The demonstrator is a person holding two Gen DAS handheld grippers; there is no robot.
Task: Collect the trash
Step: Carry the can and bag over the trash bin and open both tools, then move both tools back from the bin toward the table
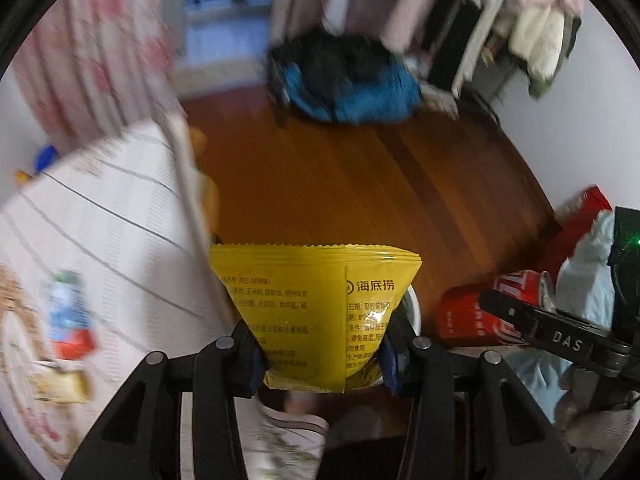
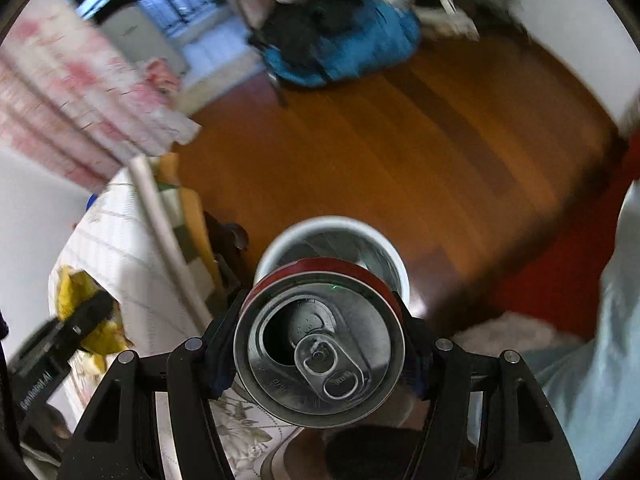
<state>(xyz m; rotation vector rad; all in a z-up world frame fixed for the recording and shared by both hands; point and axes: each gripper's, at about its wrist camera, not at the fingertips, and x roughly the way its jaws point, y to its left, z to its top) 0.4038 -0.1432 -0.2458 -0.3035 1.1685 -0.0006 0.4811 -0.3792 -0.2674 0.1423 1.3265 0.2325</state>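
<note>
A yellow snack packet (image 1: 316,304) with black print fills the middle of the left wrist view, and my left gripper (image 1: 320,356) is shut on its lower part. My right gripper (image 2: 320,344) is shut on a red drinks can (image 2: 320,354), whose opened silver top faces the camera. The can (image 1: 492,308) and the right gripper (image 1: 536,320) show at the right of the left wrist view. A white waste bin (image 2: 384,252) with a clear liner stands on the floor just beyond the can. The left gripper (image 2: 76,328) with the yellow packet (image 2: 74,284) appears at the left.
A table with a white cloth (image 1: 100,208) lies at the left, with blurred items (image 1: 68,312) on it. The wooden floor (image 2: 400,152) stretches ahead to a blue and black bag (image 2: 340,40). A pink curtain (image 2: 80,92) hangs at the left. A person's pale sleeve (image 2: 600,360) is at the right.
</note>
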